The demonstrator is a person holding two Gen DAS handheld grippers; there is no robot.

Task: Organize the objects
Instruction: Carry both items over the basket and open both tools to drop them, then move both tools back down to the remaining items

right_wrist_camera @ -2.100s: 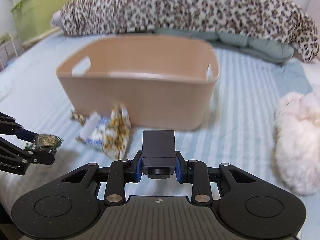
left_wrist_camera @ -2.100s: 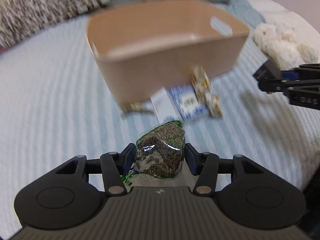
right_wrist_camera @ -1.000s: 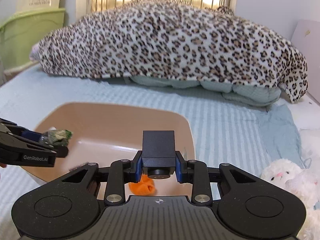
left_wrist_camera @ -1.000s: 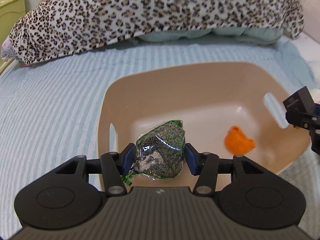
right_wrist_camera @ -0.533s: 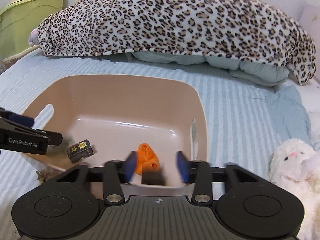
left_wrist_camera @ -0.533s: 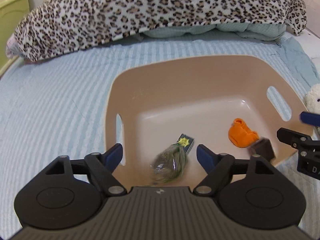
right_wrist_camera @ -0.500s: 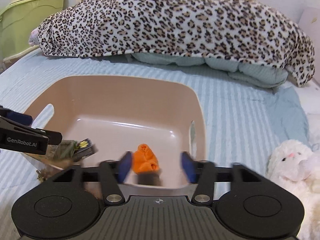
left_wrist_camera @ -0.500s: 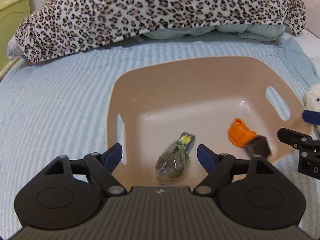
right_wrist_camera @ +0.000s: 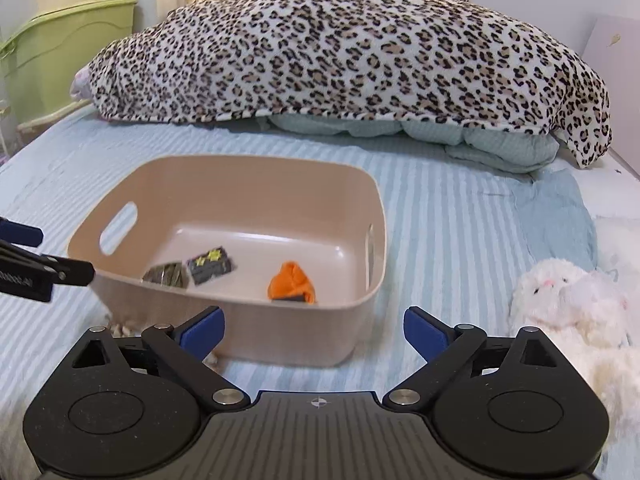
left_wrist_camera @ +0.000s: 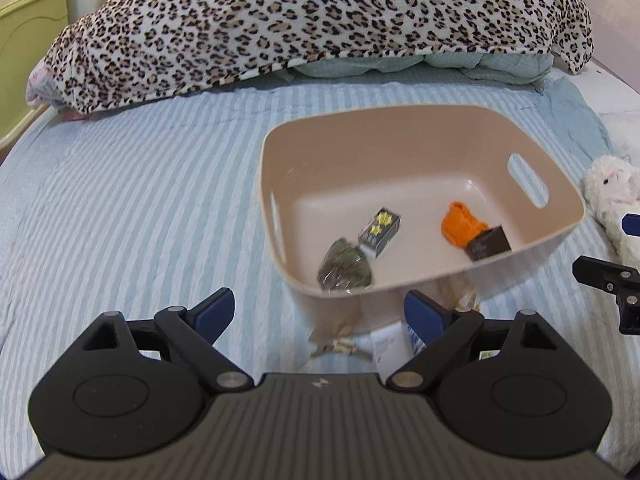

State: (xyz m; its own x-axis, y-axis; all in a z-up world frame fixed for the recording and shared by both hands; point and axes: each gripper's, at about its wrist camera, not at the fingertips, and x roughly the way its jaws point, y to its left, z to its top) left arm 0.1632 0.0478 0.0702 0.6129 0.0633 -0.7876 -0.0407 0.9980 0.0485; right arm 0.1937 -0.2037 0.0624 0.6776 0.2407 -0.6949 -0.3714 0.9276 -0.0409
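Note:
A tan plastic basket (left_wrist_camera: 552, 236) (right_wrist_camera: 360, 184) stands on the striped bed. In it lie a bag of dried herbs (left_wrist_camera: 344, 268) (right_wrist_camera: 166, 276), a small dark box with gold stars (left_wrist_camera: 379, 227) (right_wrist_camera: 210, 266), an orange toy (left_wrist_camera: 460, 226) (right_wrist_camera: 291, 282) and a dark brown box (left_wrist_camera: 488, 243). My left gripper (left_wrist_camera: 320, 312) is open and empty above the basket's near left corner. My right gripper (right_wrist_camera: 314, 330) is open and empty just in front of the basket's near wall. Each gripper shows at the edge of the other's view.
Several snack packets (left_wrist_camera: 384, 342) lie on the bed in front of the basket. A white plush rabbit (right_wrist_camera: 568, 292) (left_wrist_camera: 614, 196) lies to the right. A leopard-print blanket (right_wrist_camera: 340, 52) covers the far end. A green cabinet (right_wrist_camera: 56, 52) stands at the left.
Both grippers opened above the basket. The herb bag dropped from my left gripper and the dark box from my right. Both grippers then drew back toward me.

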